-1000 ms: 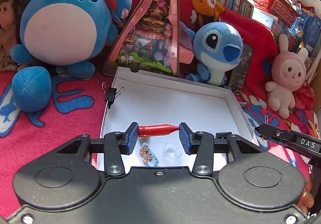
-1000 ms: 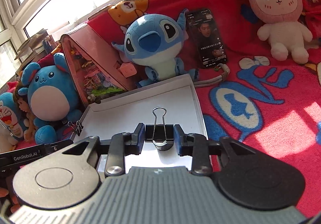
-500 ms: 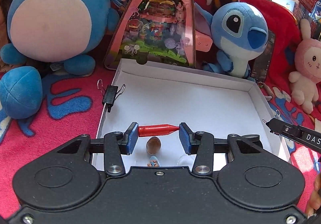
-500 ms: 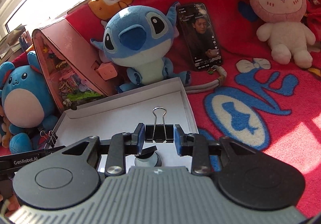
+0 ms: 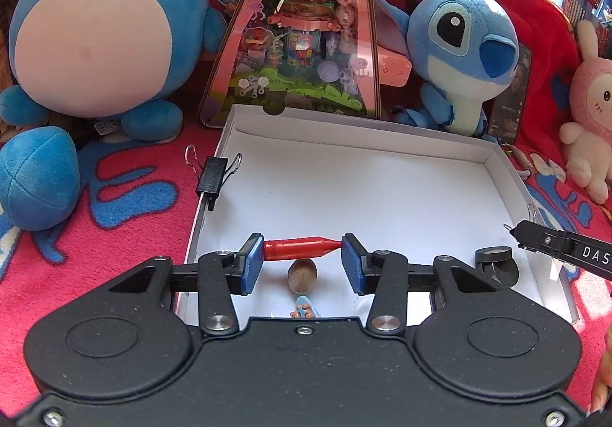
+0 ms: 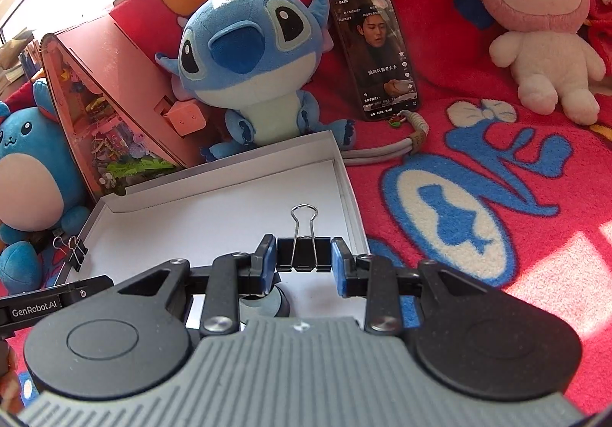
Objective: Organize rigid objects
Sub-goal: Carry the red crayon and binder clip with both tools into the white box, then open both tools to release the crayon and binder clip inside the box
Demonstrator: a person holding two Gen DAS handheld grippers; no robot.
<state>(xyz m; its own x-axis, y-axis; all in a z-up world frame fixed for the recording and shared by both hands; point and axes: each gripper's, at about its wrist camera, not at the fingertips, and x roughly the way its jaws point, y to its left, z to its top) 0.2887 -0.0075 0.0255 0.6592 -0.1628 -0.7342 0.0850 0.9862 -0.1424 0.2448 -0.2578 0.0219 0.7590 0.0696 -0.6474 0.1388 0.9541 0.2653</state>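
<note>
One phone (image 6: 376,52), right view only

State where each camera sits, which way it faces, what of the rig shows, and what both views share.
Left wrist: on the left gripper, facing over the white box toward the plush toys; its fingers pinch a red pen-like piece.
Right wrist: on the right gripper, facing the box's right corner; it grips a black binder clip.
Shared: the box and blue Stitch plush.
</note>
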